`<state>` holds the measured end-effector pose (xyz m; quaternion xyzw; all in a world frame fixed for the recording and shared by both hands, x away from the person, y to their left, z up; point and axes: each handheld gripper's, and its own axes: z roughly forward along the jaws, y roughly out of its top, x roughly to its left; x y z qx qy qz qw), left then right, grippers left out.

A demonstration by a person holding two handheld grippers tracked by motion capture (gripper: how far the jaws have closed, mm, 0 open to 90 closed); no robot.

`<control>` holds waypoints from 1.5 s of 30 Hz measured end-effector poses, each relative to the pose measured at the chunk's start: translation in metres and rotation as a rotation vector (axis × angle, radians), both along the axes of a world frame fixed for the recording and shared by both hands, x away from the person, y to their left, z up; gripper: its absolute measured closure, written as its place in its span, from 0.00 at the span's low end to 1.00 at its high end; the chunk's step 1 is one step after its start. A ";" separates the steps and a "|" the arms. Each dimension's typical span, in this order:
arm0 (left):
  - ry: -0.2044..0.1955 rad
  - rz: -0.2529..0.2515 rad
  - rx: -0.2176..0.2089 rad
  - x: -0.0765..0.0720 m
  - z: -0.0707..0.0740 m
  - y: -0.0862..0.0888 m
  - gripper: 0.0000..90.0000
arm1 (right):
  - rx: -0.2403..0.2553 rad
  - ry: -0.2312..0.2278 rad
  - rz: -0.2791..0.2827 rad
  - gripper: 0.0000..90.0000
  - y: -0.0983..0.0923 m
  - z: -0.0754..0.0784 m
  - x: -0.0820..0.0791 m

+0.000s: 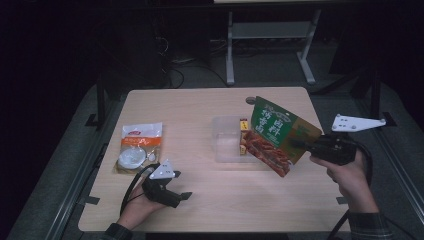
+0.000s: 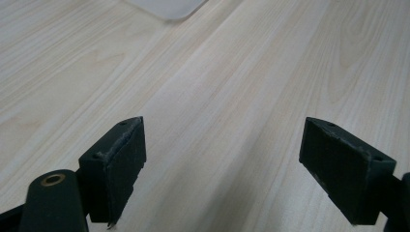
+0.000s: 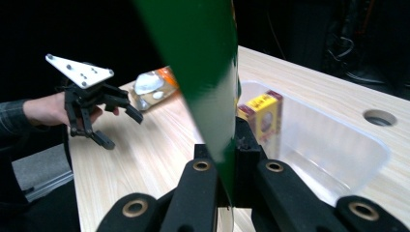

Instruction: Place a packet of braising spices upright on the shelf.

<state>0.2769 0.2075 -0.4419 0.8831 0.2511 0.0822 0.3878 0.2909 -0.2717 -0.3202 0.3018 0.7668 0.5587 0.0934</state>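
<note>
My right gripper is shut on a green snack pouch with a red food picture, holding it tilted in the air over the right side of a clear plastic bin. From the right gripper view the green pouch stands edge-on, pinched between the black jaws of the right gripper. A small yellow and red box stands inside the bin. My left gripper rests open on the table near the front left; its jaws have only bare wood between them.
A white and orange packet lies flat at the table's left, just beyond the left gripper. The wooden table has a round cable hole near its far edge. Metal stand legs and cables sit on the dark floor behind.
</note>
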 end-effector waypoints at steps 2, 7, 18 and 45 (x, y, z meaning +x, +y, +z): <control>-0.002 0.000 0.000 0.000 0.000 0.000 0.18 | -0.001 0.003 -0.008 1.00 -0.005 -0.001 -0.001; -0.006 0.000 -0.003 0.000 0.000 0.001 0.18 | -0.008 0.001 -0.044 1.00 -0.015 -0.002 -0.002; -0.003 0.005 -0.004 0.000 -0.001 0.000 0.18 | -0.014 -0.008 -0.120 1.00 -0.019 0.000 0.012; -0.018 0.041 -0.033 0.002 -0.004 -0.004 0.15 | -0.038 -0.036 -0.183 1.00 0.012 0.008 0.076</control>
